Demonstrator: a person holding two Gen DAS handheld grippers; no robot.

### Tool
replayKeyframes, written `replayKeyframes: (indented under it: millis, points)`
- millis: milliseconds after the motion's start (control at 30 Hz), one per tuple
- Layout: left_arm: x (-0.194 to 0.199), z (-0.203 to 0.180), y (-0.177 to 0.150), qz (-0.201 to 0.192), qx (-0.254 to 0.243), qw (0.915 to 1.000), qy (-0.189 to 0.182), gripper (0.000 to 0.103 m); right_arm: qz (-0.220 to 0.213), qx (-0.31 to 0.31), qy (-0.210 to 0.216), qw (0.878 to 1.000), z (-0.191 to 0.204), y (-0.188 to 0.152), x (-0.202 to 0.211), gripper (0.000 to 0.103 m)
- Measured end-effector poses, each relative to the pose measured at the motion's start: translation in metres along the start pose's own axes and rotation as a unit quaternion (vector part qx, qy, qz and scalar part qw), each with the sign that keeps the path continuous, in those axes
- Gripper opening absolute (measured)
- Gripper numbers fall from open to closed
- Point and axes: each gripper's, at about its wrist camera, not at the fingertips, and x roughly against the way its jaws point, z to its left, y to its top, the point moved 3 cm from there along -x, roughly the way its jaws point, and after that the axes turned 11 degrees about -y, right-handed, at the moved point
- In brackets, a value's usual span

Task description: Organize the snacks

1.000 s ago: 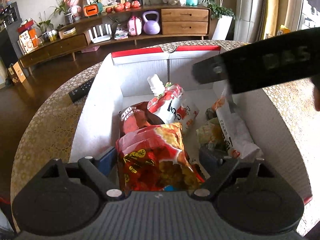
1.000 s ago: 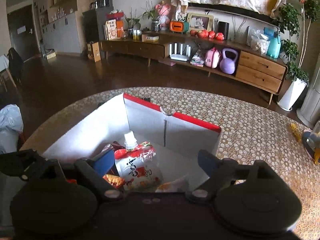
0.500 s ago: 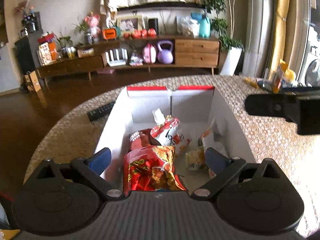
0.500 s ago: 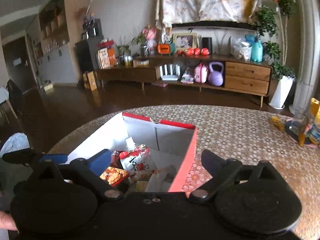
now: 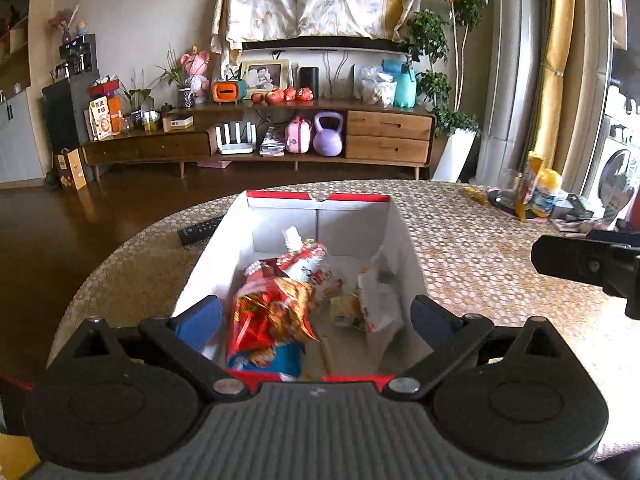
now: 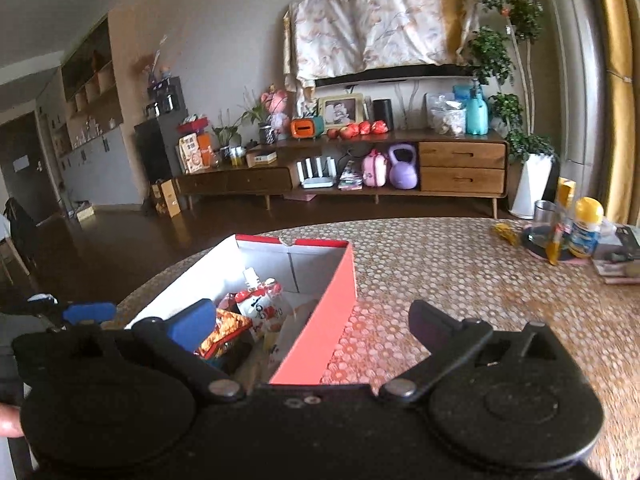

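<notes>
A red and white cardboard box (image 5: 320, 216) stands on the table and holds several snacks. Among them are a red chip bag (image 5: 272, 316), a white and red spouted pouch (image 5: 304, 256) and a white packet (image 5: 380, 304). My left gripper (image 5: 316, 318) hangs open above the box's near end, touching none of them. My right gripper (image 6: 312, 318) straddles the box's red side wall (image 6: 332, 300). Its jaws are opening with nothing held, and its black body (image 5: 588, 264) shows at the right edge of the left wrist view. The pouch (image 6: 262, 308) shows again in the right wrist view.
A black remote (image 5: 200, 230) lies on the patterned tablecloth (image 5: 480, 264) left of the box. A tray with bottles and packets (image 6: 568, 236) sits at the table's far right. Beyond the table are dark floor and a long wooden cabinet (image 5: 388, 136).
Both grippers have drawn back and up from the box with jaws spread wider. The right one slid right, out of the box. The red bag now lies free of the left fingers.
</notes>
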Motion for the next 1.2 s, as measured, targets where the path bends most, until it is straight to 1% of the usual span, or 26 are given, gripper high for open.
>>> replayKeyframes:
  millis: [100, 267, 467, 733, 1200]
  points:
    - [0.009, -0.007, -0.007, -0.003, 0.0, 1.0, 0.002, 0.101, -0.006, -0.01, -0.002, 1.0, -0.006, -0.005, 0.012, 0.103]
    - [0.018, -0.018, -0.02, 0.004, 0.002, 0.9999, 0.011, 0.101, -0.017, -0.023, -0.015, 0.999, -0.017, -0.021, 0.032, 0.103]
    - [0.026, -0.027, -0.032, 0.003, 0.005, 0.9999, 0.013, 0.101, -0.018, -0.033, -0.023, 0.999, -0.024, -0.036, 0.046, 0.103]
    - [0.027, -0.032, -0.034, 0.005, 0.001, 0.9999, 0.01, 0.102, -0.009, -0.046, -0.03, 0.998, -0.03, -0.051, 0.048, 0.103]
    - [0.025, -0.032, -0.033, 0.005, -0.001, 0.9999, 0.012, 0.102, -0.006, -0.048, -0.032, 0.998, -0.032, -0.053, 0.049, 0.103]
